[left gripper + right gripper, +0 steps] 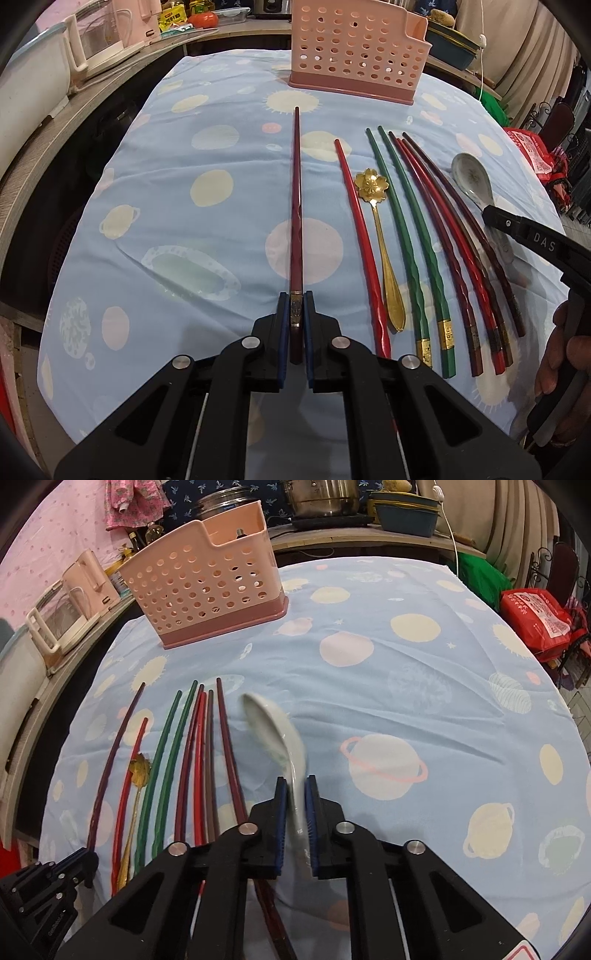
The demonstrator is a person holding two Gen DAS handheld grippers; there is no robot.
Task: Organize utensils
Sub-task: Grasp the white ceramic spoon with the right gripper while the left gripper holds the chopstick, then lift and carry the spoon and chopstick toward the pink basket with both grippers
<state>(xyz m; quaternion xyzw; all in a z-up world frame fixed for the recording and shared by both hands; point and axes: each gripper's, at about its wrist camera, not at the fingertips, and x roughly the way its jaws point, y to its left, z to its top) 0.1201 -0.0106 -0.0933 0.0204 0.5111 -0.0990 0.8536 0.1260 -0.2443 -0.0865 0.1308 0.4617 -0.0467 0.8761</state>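
Soft matt cloth (192,236) covers the table, lightly creased. The holder (354,48) at the far edge looks like smooth matt plastic, punched with holes. The chopsticks (421,258) show a glossy lacquered sheen, some with metallic bands. The flower spoon (380,229) gleams like polished gold metal. The white spoon (275,723) shines, glazed ceramic by the look. Gripper pads (282,328): ribbed blue rubber on matt black plastic.
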